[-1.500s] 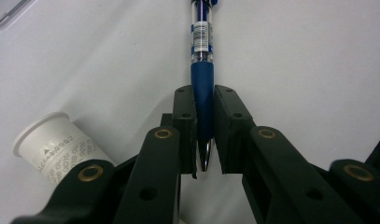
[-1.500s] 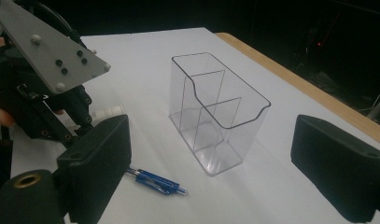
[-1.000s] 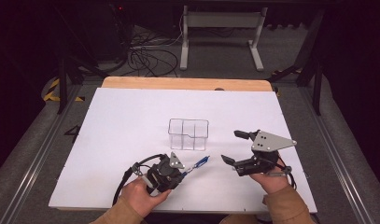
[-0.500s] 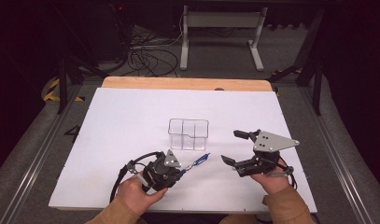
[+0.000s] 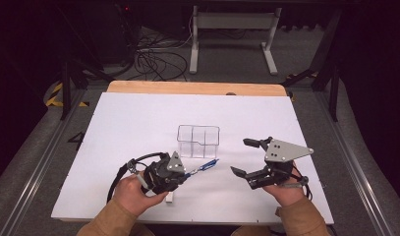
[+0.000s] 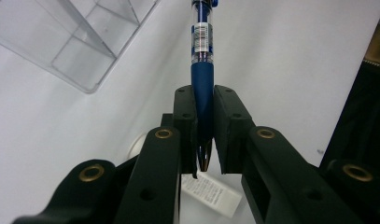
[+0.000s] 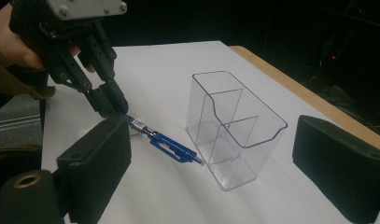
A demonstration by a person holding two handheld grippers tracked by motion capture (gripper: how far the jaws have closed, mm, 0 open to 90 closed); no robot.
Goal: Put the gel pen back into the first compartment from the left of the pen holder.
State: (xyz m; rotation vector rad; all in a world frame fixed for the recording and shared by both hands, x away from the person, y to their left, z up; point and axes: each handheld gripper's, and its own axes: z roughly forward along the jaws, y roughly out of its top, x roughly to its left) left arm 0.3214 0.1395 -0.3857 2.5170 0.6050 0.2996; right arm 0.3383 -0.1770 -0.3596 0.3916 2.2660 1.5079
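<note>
**Pen clamped in my left tool, organizer not yet reached**

High view: my left gripper (image 5: 180, 172) holds a blue pen (image 5: 203, 166) that points toward the clear organizer (image 5: 198, 141) standing mid-table; my right gripper (image 5: 249, 158) hovers beside it, jaws spread and empty.

Left gripper view: the jaws are closed on the pen (image 6: 202, 70) near its writing tip, so most of the barrel juts out ahead. A white eraser (image 6: 210, 193) lies on the table below.

Right gripper view: the pen's (image 7: 165, 142) far end sits just beside the organizer's (image 7: 234, 130) base. I judge the risk to be leverage: with so short a grip, the pen could pivot or slip. Pushing forward this low could strike the wall and shove or tip the light container.
</note>
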